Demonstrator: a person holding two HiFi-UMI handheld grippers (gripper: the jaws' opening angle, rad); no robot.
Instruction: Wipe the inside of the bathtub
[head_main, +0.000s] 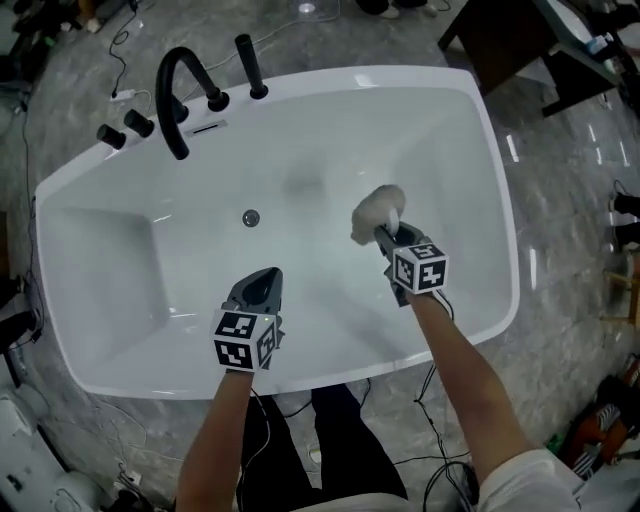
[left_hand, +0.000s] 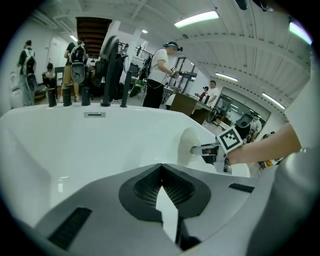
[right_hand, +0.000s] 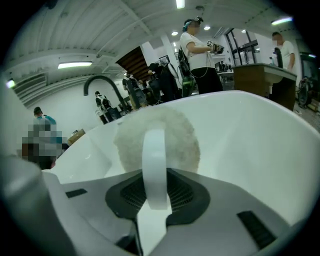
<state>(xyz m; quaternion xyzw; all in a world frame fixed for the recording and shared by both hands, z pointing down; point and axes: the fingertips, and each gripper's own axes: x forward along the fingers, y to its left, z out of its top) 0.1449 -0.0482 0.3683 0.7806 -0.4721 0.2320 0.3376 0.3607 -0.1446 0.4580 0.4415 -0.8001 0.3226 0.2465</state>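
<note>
Reaching down into the white bathtub (head_main: 350, 76) with forearm outstretched, the right gripper (head_main: 385, 235) is clamping the white handle (right_hand: 154, 165) of a fluffy pad (head_main: 377, 210) that is resting against the tub's inner surface. The left gripper (head_main: 265, 282) is hovering nearby, jaws pressed together on nothing.

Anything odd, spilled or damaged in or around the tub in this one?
Nothing stands out. The bathtub looks clean and undamaged, and the black faucet stands upright on its rim. The right gripper is shut on the strap of the fluffy pad inside the tub; the left gripper is shut and empty.
</note>
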